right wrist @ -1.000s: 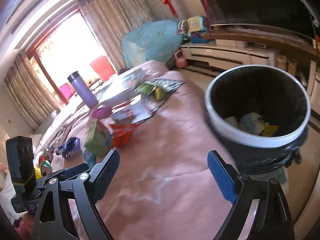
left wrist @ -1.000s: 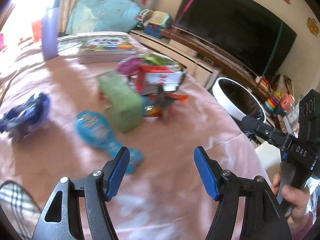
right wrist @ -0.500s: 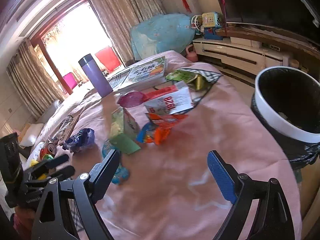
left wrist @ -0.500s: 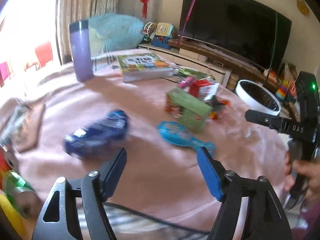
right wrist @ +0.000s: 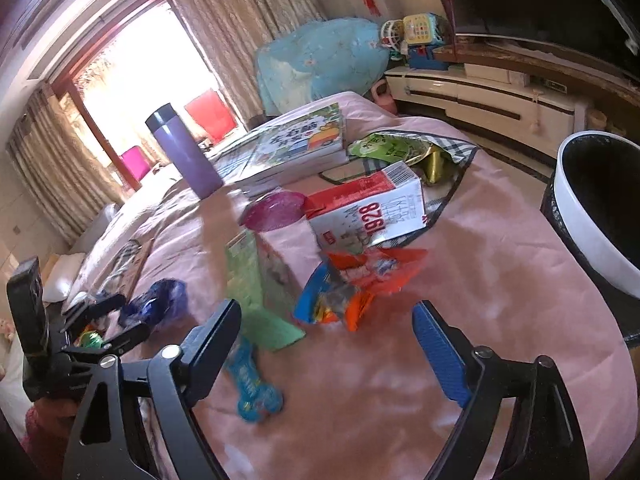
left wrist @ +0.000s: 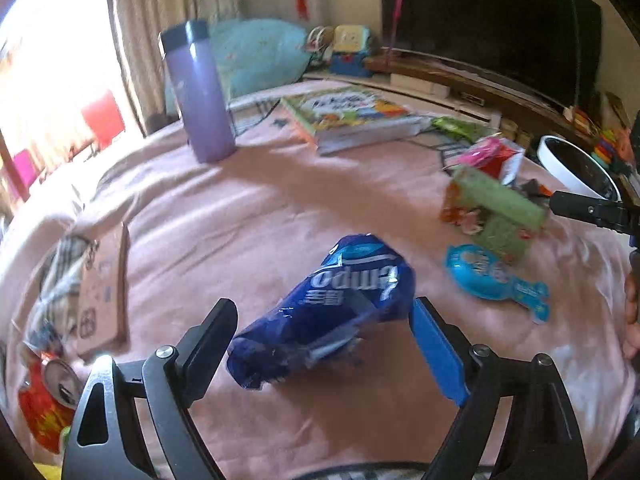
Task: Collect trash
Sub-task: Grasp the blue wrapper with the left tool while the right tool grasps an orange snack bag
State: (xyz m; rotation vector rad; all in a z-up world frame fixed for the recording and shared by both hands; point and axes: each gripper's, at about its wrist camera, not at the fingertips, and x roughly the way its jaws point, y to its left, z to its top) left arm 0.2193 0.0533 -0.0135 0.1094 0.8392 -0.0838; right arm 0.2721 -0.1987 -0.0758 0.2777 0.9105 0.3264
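Note:
A crumpled dark blue tissue packet (left wrist: 336,304) lies on the pink bedspread (left wrist: 280,208) between the fingers of my left gripper (left wrist: 324,344). Its jaws are opening and the pads do not press on the packet. My right gripper (right wrist: 326,348) hovers over the spread with its jaws closing and nothing between them. Just beyond its fingertips lies an orange and blue snack wrapper (right wrist: 352,284). A green carton (right wrist: 260,292) and a teal wrapper (right wrist: 252,392) lie by its left finger. The black bin with a white rim (right wrist: 580,216) stands at the right.
A purple flask (left wrist: 200,92) and a picture book (left wrist: 352,116) sit further back. A red and white carton (right wrist: 372,208) and a pink lid (right wrist: 276,208) lie behind the wrappers. A brown cardboard box (left wrist: 104,280) and a red can (left wrist: 48,400) are at the left edge.
The left gripper swung left across the bed, and the blue packet now lies between its wider jaws. The right gripper moved from the bin to the pile of wrappers.

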